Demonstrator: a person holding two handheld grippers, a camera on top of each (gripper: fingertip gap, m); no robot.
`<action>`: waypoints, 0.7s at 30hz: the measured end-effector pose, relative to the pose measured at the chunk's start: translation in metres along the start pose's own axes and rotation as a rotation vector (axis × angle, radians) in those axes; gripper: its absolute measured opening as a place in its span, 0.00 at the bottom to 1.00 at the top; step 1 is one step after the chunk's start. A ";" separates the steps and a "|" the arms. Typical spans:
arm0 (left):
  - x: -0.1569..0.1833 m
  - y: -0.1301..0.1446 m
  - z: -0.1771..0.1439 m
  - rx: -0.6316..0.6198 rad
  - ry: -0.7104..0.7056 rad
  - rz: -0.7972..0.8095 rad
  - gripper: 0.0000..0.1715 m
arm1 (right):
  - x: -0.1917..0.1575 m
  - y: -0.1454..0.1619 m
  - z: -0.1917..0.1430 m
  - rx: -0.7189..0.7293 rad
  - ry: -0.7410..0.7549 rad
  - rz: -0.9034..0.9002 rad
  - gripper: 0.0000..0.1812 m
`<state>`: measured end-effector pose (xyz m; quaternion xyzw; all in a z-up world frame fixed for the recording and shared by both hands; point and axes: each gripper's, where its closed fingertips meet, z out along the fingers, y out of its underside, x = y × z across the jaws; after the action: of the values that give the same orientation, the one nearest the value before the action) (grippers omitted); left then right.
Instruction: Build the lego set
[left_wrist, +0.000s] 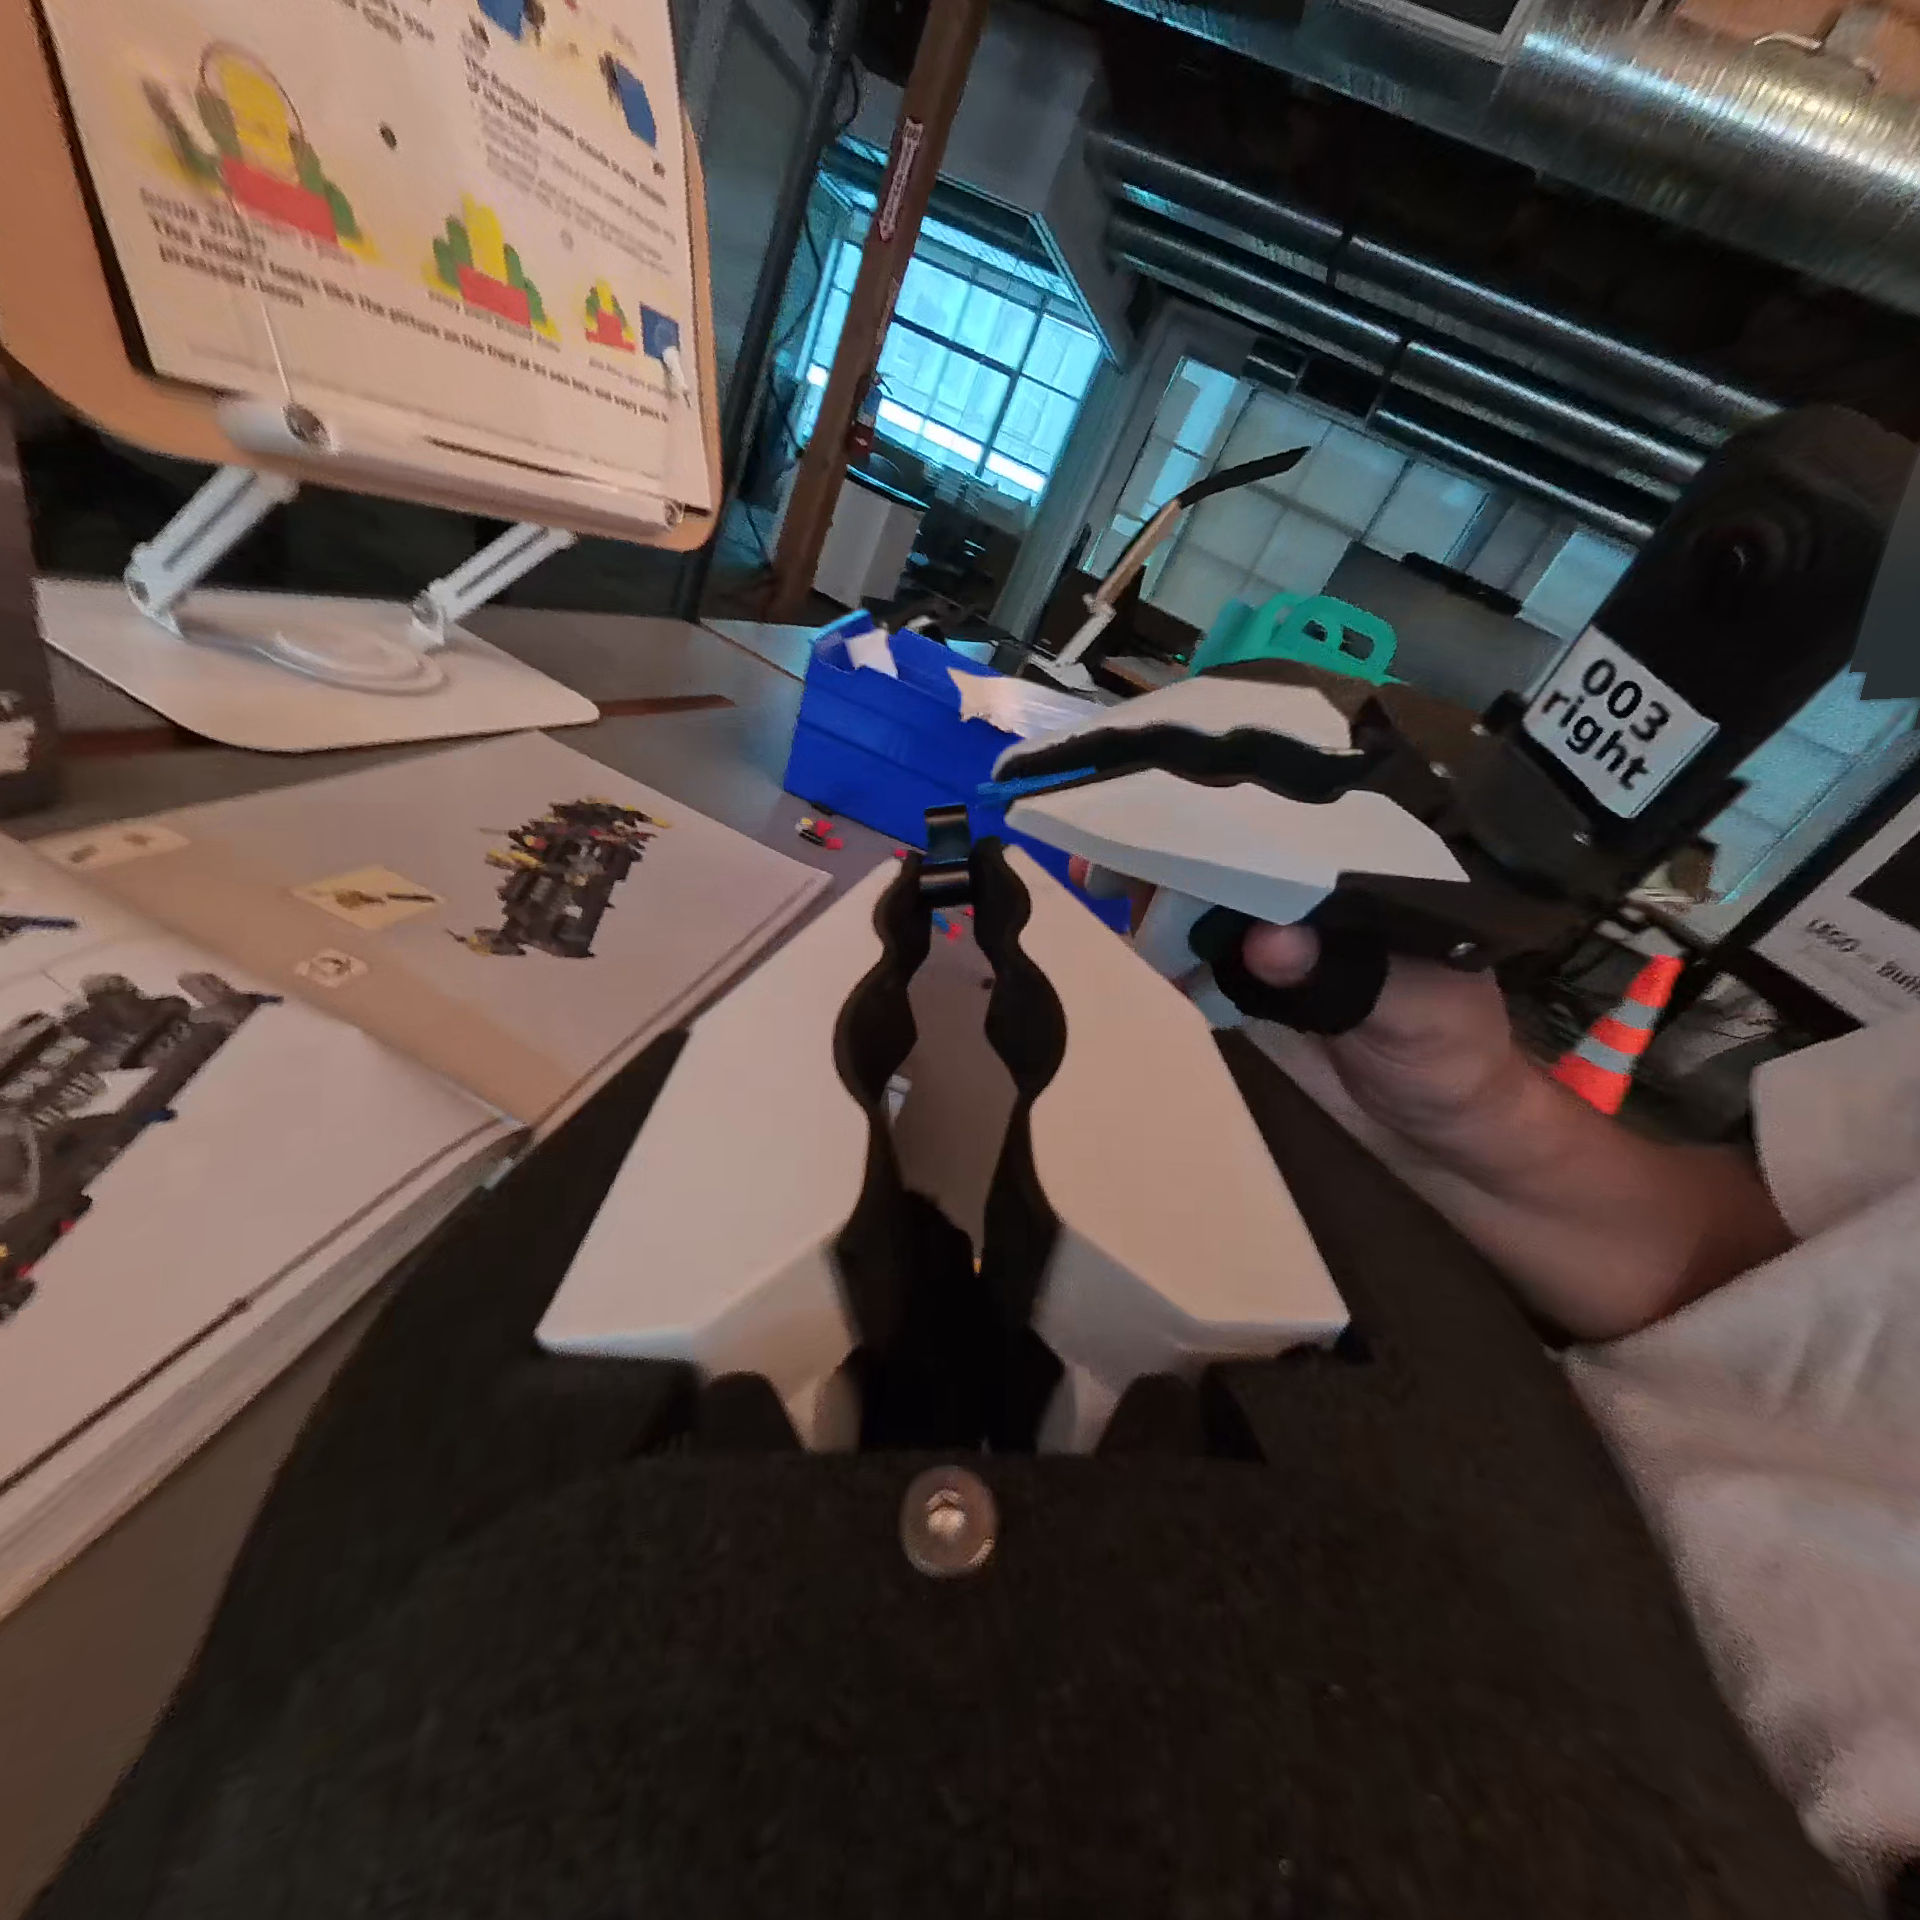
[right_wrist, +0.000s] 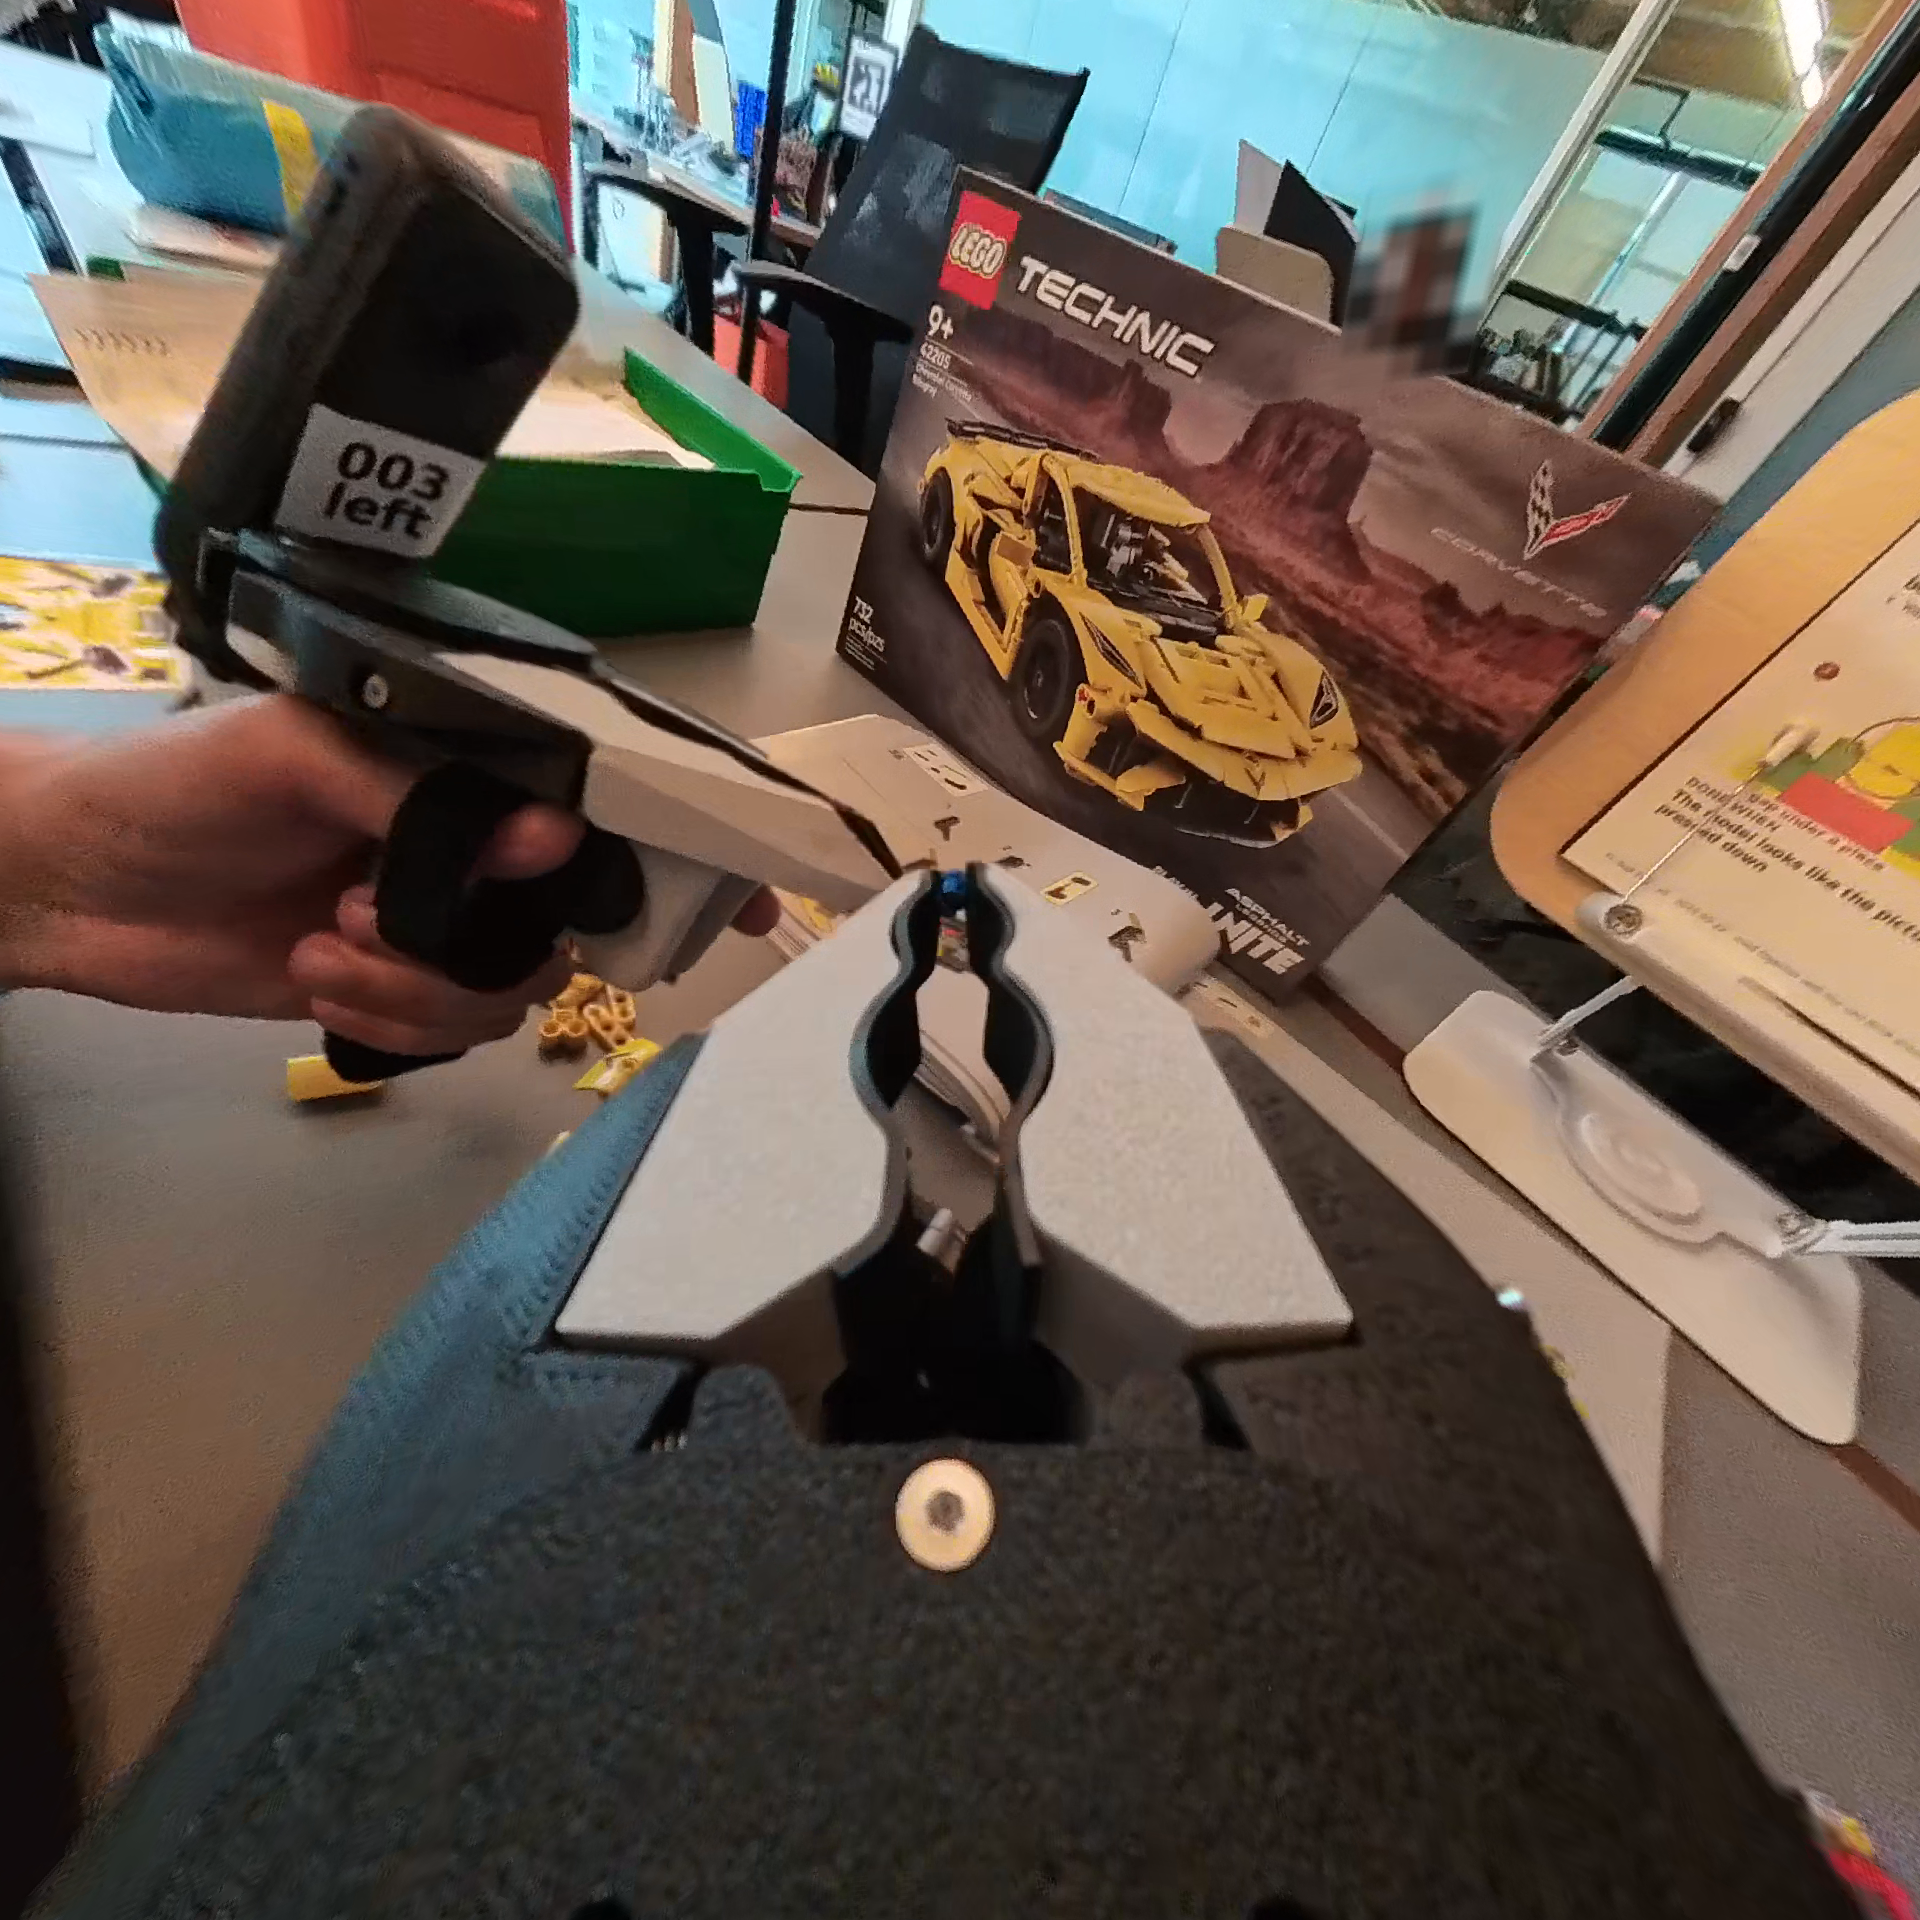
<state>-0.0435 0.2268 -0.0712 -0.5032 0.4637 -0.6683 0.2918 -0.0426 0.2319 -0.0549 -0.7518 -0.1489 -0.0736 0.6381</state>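
Above the counter (left_wrist: 665, 665), the left gripper (left_wrist: 948, 862) pinches a small black piece (left_wrist: 943, 840) while the right gripper (right_wrist: 954, 896) nips a thin blue pin (right_wrist: 950, 885); both look light, rigid, slippery, best held at the very tips.

Ahead and to the left of the left hand-held gripper (left_wrist: 948, 868), an open instruction booklet (left_wrist: 343, 987) lay on the bench (left_wrist: 665, 665), with a document stand (left_wrist: 343, 343) behind it and a bin (left_wrist: 894, 727) just beyond the fingertips. The right hand-held gripper (left_wrist: 1013, 784) reached in from the right, its tips just beside the left one's. Beyond the right hand-held gripper (right_wrist: 951, 904) a set box (right_wrist: 1247, 623) stood on the bench, a tray (right_wrist: 623, 540) to its left behind the left hand-held gripper (right_wrist: 883, 847), loose pieces (right_wrist: 592, 1023) below that gripper.
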 end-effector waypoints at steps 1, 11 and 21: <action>0.000 -0.003 0.000 0.019 -0.018 0.024 0.03 | 0.000 0.000 0.000 0.006 -0.001 0.018 0.02; -0.003 -0.008 0.002 0.080 -0.144 0.149 0.03 | 0.002 -0.002 0.003 0.115 0.016 0.224 0.02; -0.013 -0.007 0.002 0.085 -0.319 0.295 0.03 | 0.004 -0.004 0.010 0.165 -0.022 0.380 0.02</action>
<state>-0.0368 0.2402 -0.0698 -0.5166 0.4517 -0.5491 0.4771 -0.0412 0.2427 -0.0520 -0.7123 -0.0172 0.0688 0.6983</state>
